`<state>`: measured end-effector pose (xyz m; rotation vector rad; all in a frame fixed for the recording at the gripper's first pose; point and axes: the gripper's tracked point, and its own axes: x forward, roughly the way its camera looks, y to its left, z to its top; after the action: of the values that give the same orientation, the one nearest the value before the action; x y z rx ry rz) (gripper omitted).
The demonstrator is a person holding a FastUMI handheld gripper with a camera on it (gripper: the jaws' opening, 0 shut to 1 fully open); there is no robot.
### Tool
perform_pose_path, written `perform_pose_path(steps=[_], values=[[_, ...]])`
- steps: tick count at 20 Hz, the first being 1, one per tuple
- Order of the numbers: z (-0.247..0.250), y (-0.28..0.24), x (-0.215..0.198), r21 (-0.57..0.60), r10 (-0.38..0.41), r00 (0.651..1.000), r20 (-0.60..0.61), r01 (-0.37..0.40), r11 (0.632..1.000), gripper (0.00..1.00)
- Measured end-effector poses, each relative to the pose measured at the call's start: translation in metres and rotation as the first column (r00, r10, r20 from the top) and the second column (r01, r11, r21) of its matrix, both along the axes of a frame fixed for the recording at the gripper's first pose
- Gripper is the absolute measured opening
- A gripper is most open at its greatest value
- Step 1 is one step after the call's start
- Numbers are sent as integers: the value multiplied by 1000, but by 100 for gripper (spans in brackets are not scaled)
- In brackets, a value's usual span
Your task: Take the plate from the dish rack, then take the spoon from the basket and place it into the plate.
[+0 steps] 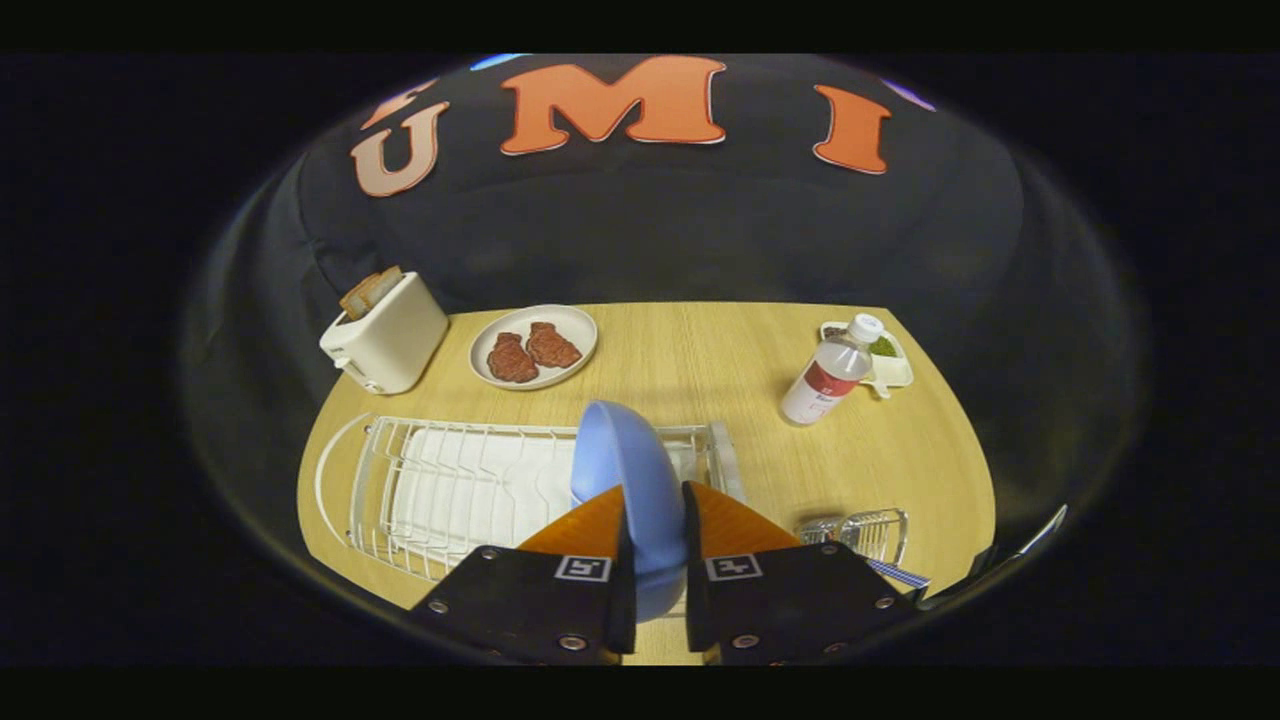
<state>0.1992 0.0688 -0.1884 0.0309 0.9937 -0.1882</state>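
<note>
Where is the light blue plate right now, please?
In the gripper view, the light blue plate stands on edge between the gripper's two fingers, which press on it, over the white wire dish rack.

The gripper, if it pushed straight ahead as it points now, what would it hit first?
Holding the blue plate, the gripper would likely carry it into the white dish rack just ahead; depth is unclear.
</note>
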Motion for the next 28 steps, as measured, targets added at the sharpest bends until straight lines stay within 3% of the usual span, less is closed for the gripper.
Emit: perform_pose_path(steps=[6,10,12,18,28], values=[[11,3,2,-76,13,1000,17,-12,997,20],[39,-7,12,-177,16,994,108,3,984,19],[48,6,9,-101,9,991,134,5,995,17],[67,-7,-18,-77,18,989,149,-7,997,16],[68,-26,-114,52,68,983,169,-78,996,16]])
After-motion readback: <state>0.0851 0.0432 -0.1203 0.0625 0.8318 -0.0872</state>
